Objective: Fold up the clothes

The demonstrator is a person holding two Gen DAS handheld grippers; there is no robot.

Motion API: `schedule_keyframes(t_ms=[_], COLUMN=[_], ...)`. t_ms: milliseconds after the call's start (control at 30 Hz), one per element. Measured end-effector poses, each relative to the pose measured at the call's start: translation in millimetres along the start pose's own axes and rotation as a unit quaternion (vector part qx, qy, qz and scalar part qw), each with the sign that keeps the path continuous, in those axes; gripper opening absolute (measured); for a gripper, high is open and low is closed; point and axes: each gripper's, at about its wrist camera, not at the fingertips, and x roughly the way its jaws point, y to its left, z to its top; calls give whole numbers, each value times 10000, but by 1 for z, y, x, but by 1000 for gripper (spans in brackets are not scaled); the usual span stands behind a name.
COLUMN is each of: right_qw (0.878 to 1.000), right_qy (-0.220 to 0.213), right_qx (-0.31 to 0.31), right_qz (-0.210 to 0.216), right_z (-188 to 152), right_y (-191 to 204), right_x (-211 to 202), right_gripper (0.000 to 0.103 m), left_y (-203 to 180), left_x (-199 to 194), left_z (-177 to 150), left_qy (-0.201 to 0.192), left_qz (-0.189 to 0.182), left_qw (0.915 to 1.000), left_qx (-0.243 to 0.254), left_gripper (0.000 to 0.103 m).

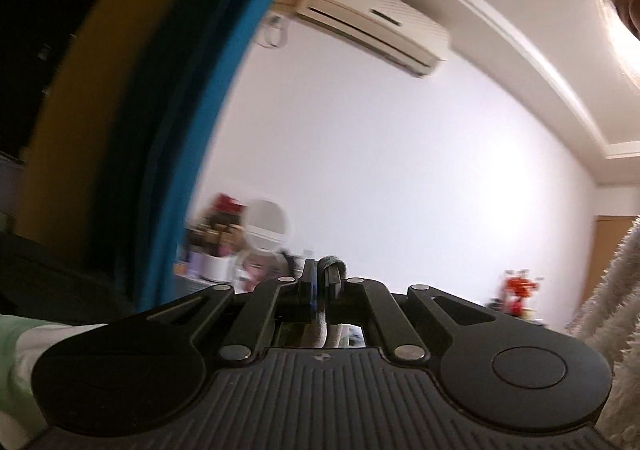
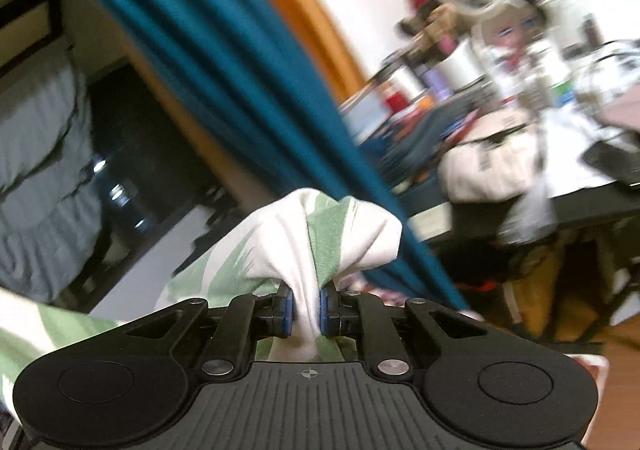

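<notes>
Right hand-held gripper (image 2: 307, 310) clamps a bunched white-green garment (image 2: 320, 234), frame centre. Left hand-held gripper (image 1: 320, 286) pinches grey cloth (image 1: 330, 262); teal fabric (image 2: 224, 69) upper left.

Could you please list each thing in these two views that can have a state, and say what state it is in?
Left gripper: shut on a fold of fabric, raised toward the ceiling.
Right gripper: shut on the white and green garment.
White and green garment: bunched, pinched between the right fingers.
Teal cloth: hanging in a taut band.
Air conditioner: flap shut, as far as the blur allows.
</notes>
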Motion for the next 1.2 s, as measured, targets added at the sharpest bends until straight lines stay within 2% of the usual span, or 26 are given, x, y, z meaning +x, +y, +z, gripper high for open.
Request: schedule_keyframes(t_ms=[167,300,400,500,667,767,867,967,1100,1200], right_qw=[9975,9949,9944,9938,9940,9942,9949,9943,9892,9820], right_qy=[-439,-527,-234,54,298,324,193,101,419,853], right_qx=[144,287,136,-104,-161,-217,-318,-353,-353,-311], right_qz=[-533,-805,-1023,-1109,-1039,-1001,-940,-999,-1357,-1657], right_z=[8,8,1,-12,-27,-26,-18,-10,-20,-40], right_y=[-31,-51,-52,-44,-31,-23,-13,-8,-19,-38], right_x=[-52,-76,-71,-57,-35,-22,-11,2,27,49], right_gripper=[11,11,11,11,11,11,11,11,11,11], left_y=[-6,0,23,51,97,112,115,114,128,144], left_x=[20,31,35,23,4,-10,-19,-22,-8,-1], left_z=[-15,-26,-41,-50,-64,-61,-50,-50,-84,-124], left_qy=[324,589,824,889,992,893,742,882,1480,2067], left_qz=[-651,-781,-415,65,865,1235,1384,1472,1489,1493], left_qw=[9971,9946,9933,9912,9808,9789,9823,9822,9734,9600], left_qx=[-245,-338,-699,-978,-1436,-1360,-1025,-757,-921,-1160], left_gripper=[3,3,3,3,3,3,3,3,4,4])
